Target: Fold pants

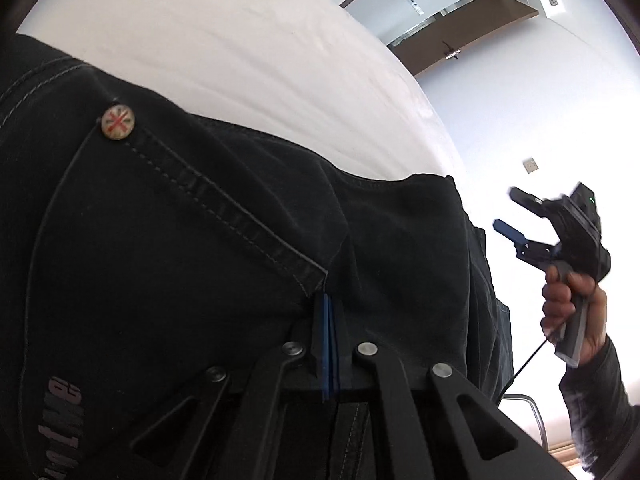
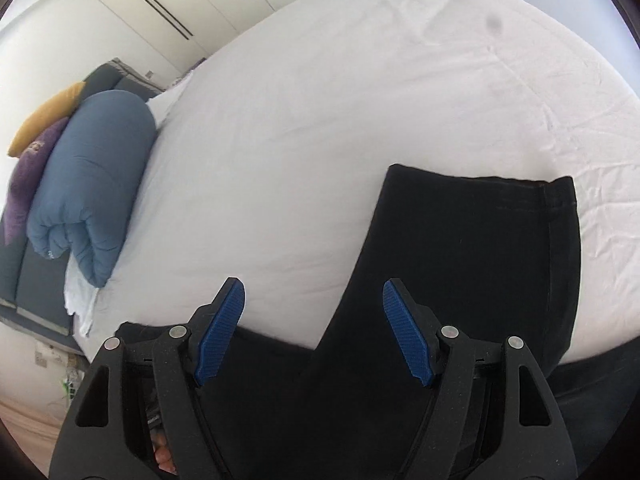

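Pants: we see black pants (image 2: 472, 264) spread on the white bed (image 2: 340, 100), one leg running away from us to its hem, the waist end close under the left camera.
Pocket detail: we note a stitched pocket edge and a round metal rivet (image 1: 118, 122) with a red cross on the cloth near the left hand-held gripper.
Left hand-held gripper (image 1: 328, 320): its blue pads are pressed together at the pocket corner; we cannot tell whether cloth is caught between them.
Right hand-held gripper (image 2: 314, 330): we see its jaws standing wide apart above the pants, nothing between the pads and no contact with the cloth.
Right hand (image 1: 572, 308): from the left view we see it raised beside the bed, wrapped around the handle.
Bedding: a rolled blue duvet (image 2: 92, 184) lies at the far left of the bed, with purple and yellow pillows (image 2: 36, 148) behind it.
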The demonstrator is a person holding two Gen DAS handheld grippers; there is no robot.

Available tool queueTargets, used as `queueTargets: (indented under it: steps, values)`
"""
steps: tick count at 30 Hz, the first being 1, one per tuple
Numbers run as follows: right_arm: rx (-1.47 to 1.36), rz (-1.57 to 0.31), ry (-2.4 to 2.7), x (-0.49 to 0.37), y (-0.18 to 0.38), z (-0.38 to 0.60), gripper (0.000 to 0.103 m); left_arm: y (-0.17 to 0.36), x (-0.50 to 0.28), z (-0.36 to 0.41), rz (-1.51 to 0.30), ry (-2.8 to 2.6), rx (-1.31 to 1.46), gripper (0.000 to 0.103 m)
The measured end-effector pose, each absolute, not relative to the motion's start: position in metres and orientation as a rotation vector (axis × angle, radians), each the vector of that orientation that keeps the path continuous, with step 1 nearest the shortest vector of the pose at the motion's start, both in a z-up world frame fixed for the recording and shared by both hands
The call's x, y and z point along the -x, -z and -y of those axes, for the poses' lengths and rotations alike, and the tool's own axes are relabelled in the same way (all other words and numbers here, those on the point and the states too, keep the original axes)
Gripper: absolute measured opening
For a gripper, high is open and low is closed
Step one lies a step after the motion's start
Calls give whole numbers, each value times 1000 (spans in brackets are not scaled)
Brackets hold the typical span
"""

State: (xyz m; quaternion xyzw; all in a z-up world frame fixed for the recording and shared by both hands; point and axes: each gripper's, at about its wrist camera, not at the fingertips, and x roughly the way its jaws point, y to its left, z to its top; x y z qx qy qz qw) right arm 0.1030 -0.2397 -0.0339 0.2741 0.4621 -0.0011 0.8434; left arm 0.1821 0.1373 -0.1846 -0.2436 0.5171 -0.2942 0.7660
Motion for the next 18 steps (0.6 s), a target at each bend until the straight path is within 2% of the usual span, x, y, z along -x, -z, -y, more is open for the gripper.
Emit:
queueTargets:
  steps: [11,14,15,16,18]
  values:
    - [-399,-1245,389,-195,98,256,72,183,-189,-121,-1112,647,530,5]
    - [-288,-1253,411,-217,104,251,71,180,-194,-115,-1110,642,521,5]
    - [-277,-1241,415,-221,101,253,61,179,-193,-115,-1108,640,517,5]
    - [-279,-1231,413,-224,96,257,36,178,-193,-111,-1106,638,512,5]
    - [-293,-1225,397,-225,90,264,20,177,-192,-107,-1102,633,500,5]
